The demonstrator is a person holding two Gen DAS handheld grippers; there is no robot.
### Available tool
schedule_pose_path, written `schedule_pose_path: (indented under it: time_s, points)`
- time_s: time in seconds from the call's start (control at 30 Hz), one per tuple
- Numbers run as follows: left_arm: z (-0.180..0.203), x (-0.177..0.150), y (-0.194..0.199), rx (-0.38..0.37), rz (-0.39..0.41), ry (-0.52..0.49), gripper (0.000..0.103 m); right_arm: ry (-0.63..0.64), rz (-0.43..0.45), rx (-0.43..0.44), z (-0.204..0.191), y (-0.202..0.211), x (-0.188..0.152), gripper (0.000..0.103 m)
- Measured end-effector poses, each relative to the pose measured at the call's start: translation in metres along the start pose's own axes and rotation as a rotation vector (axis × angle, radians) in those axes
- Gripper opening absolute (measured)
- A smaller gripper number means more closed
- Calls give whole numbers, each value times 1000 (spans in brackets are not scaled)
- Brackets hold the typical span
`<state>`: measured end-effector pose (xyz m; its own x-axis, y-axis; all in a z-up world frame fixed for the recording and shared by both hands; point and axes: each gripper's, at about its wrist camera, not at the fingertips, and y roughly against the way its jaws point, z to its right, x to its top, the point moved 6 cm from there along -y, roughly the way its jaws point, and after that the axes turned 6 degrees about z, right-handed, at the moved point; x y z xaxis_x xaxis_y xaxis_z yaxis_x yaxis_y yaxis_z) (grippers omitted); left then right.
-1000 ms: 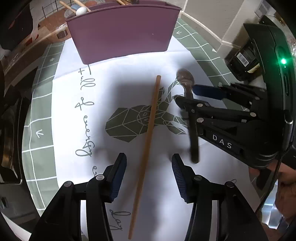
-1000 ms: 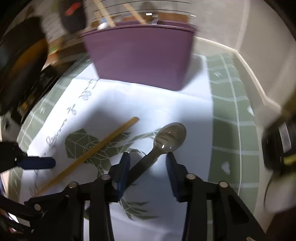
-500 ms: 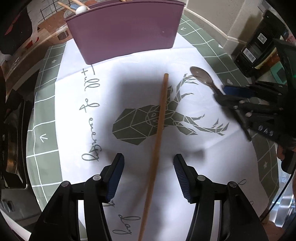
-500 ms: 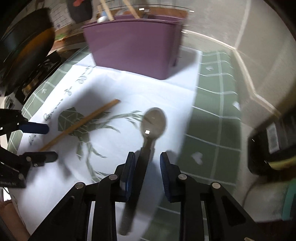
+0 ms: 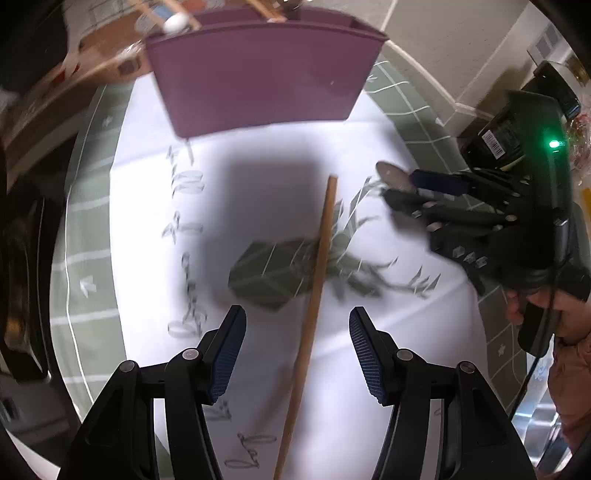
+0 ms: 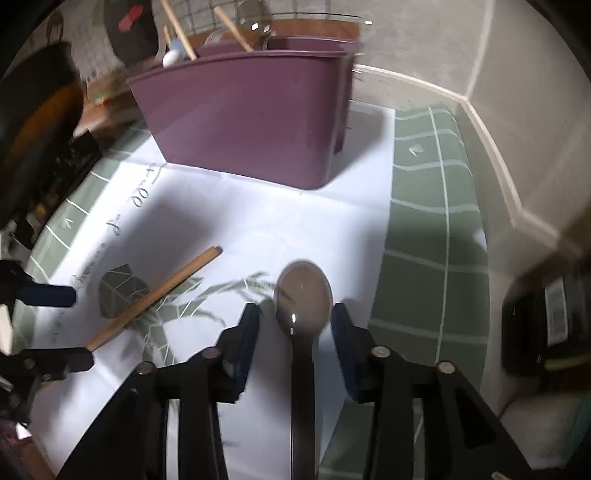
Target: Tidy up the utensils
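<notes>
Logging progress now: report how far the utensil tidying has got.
Done: a few utensils already stand in the purple bin. In hand: the spoon lies between the right gripper fingers, though a firm grip isn't clear. Left: the wooden stick lies on the cloth, with the open left gripper straddling it. Neither the spoon nor the stick is in the bin yet.

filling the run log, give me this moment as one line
left tongs: open, astride long wooden chopstick | right tongs: hold metal spoon, jaws look apart | purple plastic utensil bin: behind
</notes>
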<state>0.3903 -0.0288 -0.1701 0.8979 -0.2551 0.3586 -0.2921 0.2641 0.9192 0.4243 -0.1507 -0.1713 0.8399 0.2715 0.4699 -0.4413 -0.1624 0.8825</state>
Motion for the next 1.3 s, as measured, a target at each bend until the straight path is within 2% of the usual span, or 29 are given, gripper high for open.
schedule_pose_path:
  time_s: [0.07,0.2,0.27,0.33,0.47,0.63,0.7,0.73,0.77,0.87,1.0,1.13,1.3]
  points:
    - [5,9,-1,32,-1,-49,58,30,-16,18,-6,1,2,29]
    - [16,25,-8,85,-17,-133,54,33,2,40,-7,13,-1,29]
    - [23,27,-14,99,-38,-187,38,7,14,49,-2,22,-4,29]
    - [27,28,-21,102,-59,-211,35,-8,21,51,1,28,-6,29]
    - [30,34,-30,95,-84,-216,28,-34,32,54,7,37,-8,29]
    - [34,38,-45,43,-149,-190,27,-61,36,58,16,46,-16,29]
    - [35,41,-48,36,-152,-184,27,-69,36,59,18,47,-17,29]
    - [36,44,-49,35,-152,-184,25,-75,38,59,19,49,-18,29]
    - [36,45,-50,37,-149,-183,14,-79,39,59,19,49,-19,29]
    - [38,49,-50,33,-134,-180,7,-93,44,59,22,53,-21,29]
    - [43,51,-36,15,-70,-185,7,-108,56,74,21,59,-21,29]
    - [36,54,-1,-65,37,-77,7,-112,90,94,12,68,-18,29]
    - [15,52,66,-75,254,31,7,-93,158,109,-5,82,-4,29]
